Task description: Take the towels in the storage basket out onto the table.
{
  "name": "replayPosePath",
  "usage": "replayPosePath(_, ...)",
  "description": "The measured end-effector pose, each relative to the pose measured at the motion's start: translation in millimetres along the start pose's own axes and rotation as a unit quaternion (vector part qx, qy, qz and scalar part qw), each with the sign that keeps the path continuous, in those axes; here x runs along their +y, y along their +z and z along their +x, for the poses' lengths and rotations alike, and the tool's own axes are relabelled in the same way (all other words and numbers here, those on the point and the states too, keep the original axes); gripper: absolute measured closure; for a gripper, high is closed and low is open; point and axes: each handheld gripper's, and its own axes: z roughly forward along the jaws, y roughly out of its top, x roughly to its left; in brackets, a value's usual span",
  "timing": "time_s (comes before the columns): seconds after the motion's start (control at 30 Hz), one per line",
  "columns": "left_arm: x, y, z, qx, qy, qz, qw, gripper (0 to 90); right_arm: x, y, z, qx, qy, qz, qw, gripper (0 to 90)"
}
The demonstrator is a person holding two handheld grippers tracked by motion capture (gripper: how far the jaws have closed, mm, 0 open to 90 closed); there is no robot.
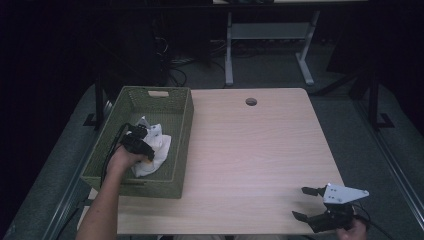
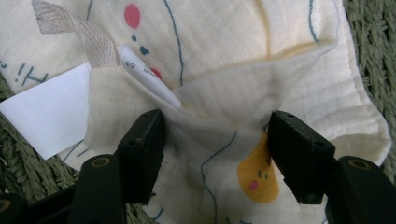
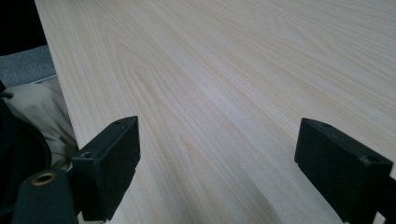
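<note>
**Left claw down on the cloth in the basket**

Down inside the green woven basket (image 1: 181, 125), at the tabletop's (image 1: 260, 150) left edge: a cream cloth (image 1: 155, 150) with blue lines and red and yellow spots, crumpled in the near half of the basket floor. Directly under and ahead of the left claw (image 1: 141, 134), which points down into the basket from the person's left hand (image 1: 122, 159). No reach left to cover, by the look of it; only the pinch itself to finish.

In the left gripper view, a raised fold of the cloth (image 2: 219, 116) running across from one black jaw to the other, ridge crosswise to the claw's line of sight, so lying well for a pinch. Beside the fold, a woven tape loop (image 2: 74, 32) and a white label (image 2: 49, 112), off to the left of the jaws and outside them. Left claw (image 2: 217, 135) partly spread, jaws flanking the fold and touching its sides, not yet squeezed flat on it; nothing lifted.

Right claw (image 1: 309, 203) far off at the near right corner of the tabletop, well apart from basket and cloth, so the left hand plainly the nearer. In the right gripper view, right claw (image 3: 217, 163) spread wide over bare wood, holding and touching nothing.

Likely next: tighten on the fold, then lift clear of the basket wall.
</note>
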Motion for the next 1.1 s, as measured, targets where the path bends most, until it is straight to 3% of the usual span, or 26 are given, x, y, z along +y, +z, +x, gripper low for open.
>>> replayPosePath(0.3,0.1,-2.7,-1.2,0.004,0.005,-0.001,1.0,57.8,0.1,0.7,0.4,0.001,0.003,0.003,1.0,13.8)
replayPosePath(0.53,0.7,-4.7,-1.2,0.007,0.009,0.001,0.9999,68.3,-0.1,1.6,0.0,0.0,0.002,0.003,1.0,13.8)
replayPosePath(0.8,-3.7,-10.3,0.4,0.001,0.006,-0.016,0.9999,74.7,-0.6,2.4,-1.4,-0.002,0.004,0.004,1.0,13.8)
replayPosePath(0.93,-6.3,-19.6,1.7,-0.016,0.004,-0.041,0.999,75.4,-1.1,1.8,-1.3,-0.002,0.005,0.003,1.0,13.8)
replayPosePath(0.97,-8.1,-25.9,1.3,-0.03,0.0,-0.058,0.9979,75.5,-1.3,1.7,-1.3,-0.003,0.006,0.002,1.0,13.8)
replayPosePath(1.03,-9.1,-29.0,0.7,-0.035,-0.002,-0.064,0.9973,75.5,-1.3,1.8,-1.7,-0.003,0.006,0.001,1.0,13.8)
replayPosePath(1.1,-11.8,-38.3,0.4,-0.046,-0.003,-0.086,0.9952,75.5,-1.4,1.3,-2.2,-0.003,0.007,-0.002,1.0,13.8)
